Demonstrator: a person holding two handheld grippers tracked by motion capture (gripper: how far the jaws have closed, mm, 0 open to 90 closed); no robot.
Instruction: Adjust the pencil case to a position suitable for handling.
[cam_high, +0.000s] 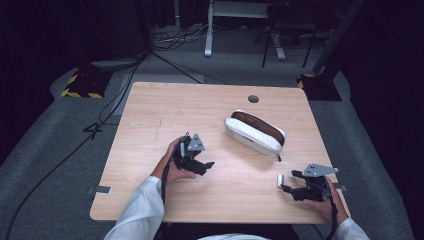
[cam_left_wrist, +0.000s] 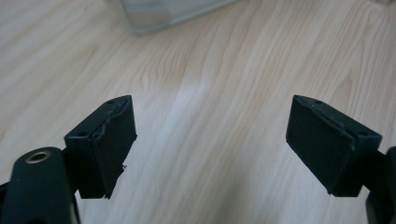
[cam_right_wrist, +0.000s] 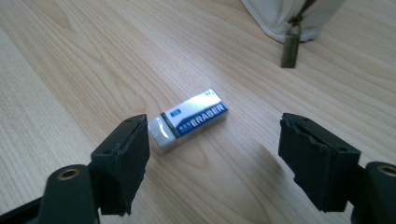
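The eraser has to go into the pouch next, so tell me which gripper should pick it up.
Right. The right gripper is open, with the eraser lying on the table just ahead of its jaws. The left gripper is open and empty, farther from the eraser, on the other side of the white pouch.

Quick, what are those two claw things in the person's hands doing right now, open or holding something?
Left gripper: open, nothing between its fingers, bare table below.
Right gripper: open, holding nothing; the eraser lies on the table close by its left finger.
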